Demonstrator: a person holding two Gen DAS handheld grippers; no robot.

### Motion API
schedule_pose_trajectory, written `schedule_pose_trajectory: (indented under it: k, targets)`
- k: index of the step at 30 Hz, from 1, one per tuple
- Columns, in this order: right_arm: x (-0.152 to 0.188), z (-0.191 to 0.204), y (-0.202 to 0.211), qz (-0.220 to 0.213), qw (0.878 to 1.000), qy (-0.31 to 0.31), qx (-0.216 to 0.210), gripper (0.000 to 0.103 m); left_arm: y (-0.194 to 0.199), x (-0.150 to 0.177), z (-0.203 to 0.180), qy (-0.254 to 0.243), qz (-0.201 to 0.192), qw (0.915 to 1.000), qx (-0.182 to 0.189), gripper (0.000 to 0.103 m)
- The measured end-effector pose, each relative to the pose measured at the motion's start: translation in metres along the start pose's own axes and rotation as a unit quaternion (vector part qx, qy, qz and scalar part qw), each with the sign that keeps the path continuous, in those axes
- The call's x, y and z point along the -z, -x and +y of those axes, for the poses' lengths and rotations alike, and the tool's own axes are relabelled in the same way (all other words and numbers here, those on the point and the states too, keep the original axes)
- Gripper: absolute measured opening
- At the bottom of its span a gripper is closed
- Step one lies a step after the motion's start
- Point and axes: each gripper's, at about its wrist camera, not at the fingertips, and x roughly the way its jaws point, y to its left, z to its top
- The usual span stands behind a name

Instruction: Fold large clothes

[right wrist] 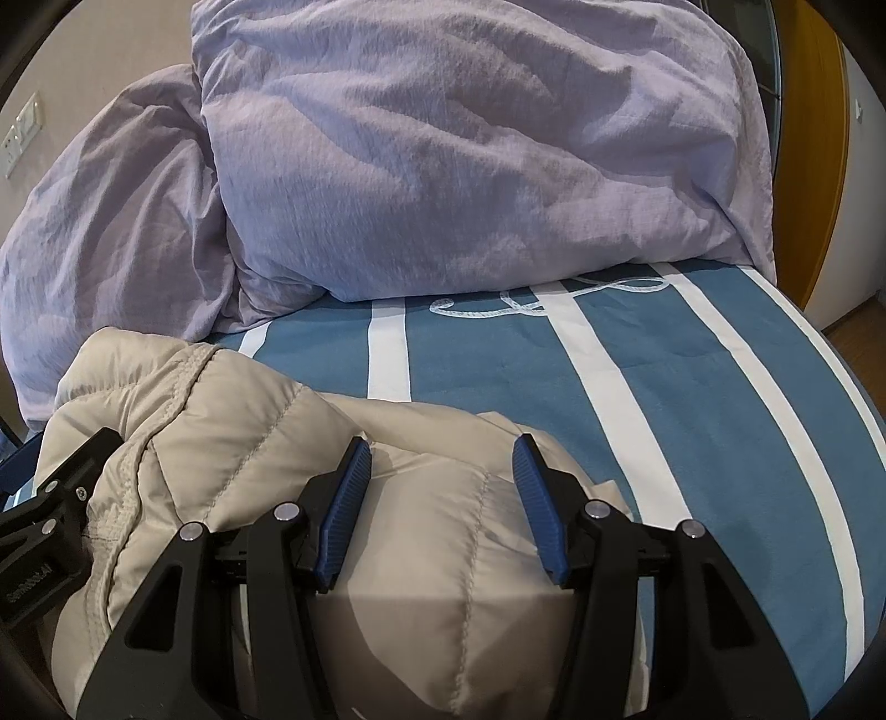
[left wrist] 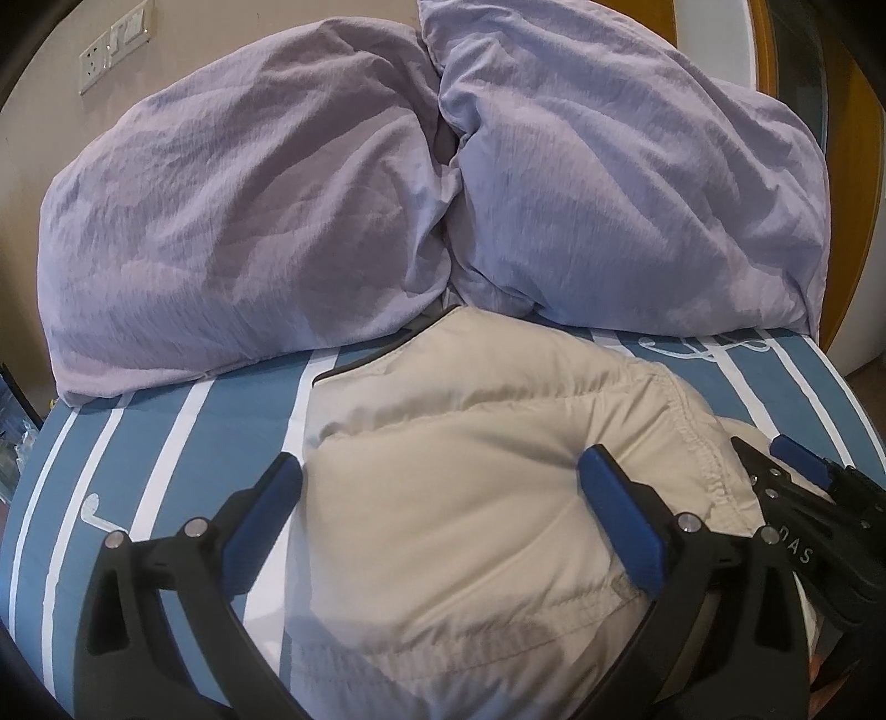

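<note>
A beige quilted puffer jacket (left wrist: 470,498) lies bunched on the blue-and-white striped bed sheet (left wrist: 183,443). My left gripper (left wrist: 440,471) stands wide open low over the jacket's left part, one finger over the sheet beside the jacket's edge and the other over the fabric, with nothing pinched. In the right wrist view the same jacket (right wrist: 232,421) fills the lower left. My right gripper (right wrist: 443,451) hovers over its right end with its pads apart, a puffy section bulging below and between them. The right gripper (left wrist: 797,471) also shows at the left view's right edge, and the left gripper (right wrist: 55,487) shows at the right view's left edge.
A crumpled lilac duvet (left wrist: 277,210) piles up along the far side of the bed, also as the duvet (right wrist: 470,155). Bare striped sheet (right wrist: 692,399) extends to the right of the jacket. Wall sockets (left wrist: 111,50) are at the back left, a wooden door frame (right wrist: 825,166) at the right.
</note>
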Motion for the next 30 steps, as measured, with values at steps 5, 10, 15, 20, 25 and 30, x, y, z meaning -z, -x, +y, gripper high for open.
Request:
schedule_pose_trajectory:
  k: [5,10,15,20,25,30]
  targets:
    - [0.000,-0.001,0.000,0.001,1.000,0.000,0.000,0.056,-0.004,0.000,0.000,-0.002,0.006,1.0000,0.000,0.101]
    - [0.000,-0.003,-0.001,0.002,1.000,-0.001,0.000,0.056,-0.007,-0.001,-0.001,-0.005,0.015,0.9999,-0.003,0.101]
    - [0.002,-0.003,-0.001,0.004,1.000,-0.003,0.001,0.056,-0.009,-0.002,-0.001,-0.007,0.021,0.9997,-0.004,0.101]
    - [0.002,-0.003,-0.002,0.004,1.000,-0.002,0.001,0.056,-0.011,-0.002,0.000,-0.005,0.024,0.9997,-0.002,0.101]
    - [0.000,-0.004,-0.003,0.009,1.000,-0.002,0.000,0.056,-0.012,-0.002,0.000,-0.003,0.024,0.9997,-0.002,0.101]
    - [-0.001,-0.004,-0.003,0.015,1.000,-0.005,-0.007,0.056,-0.006,-0.004,0.002,-0.005,0.026,0.9996,-0.008,0.101]
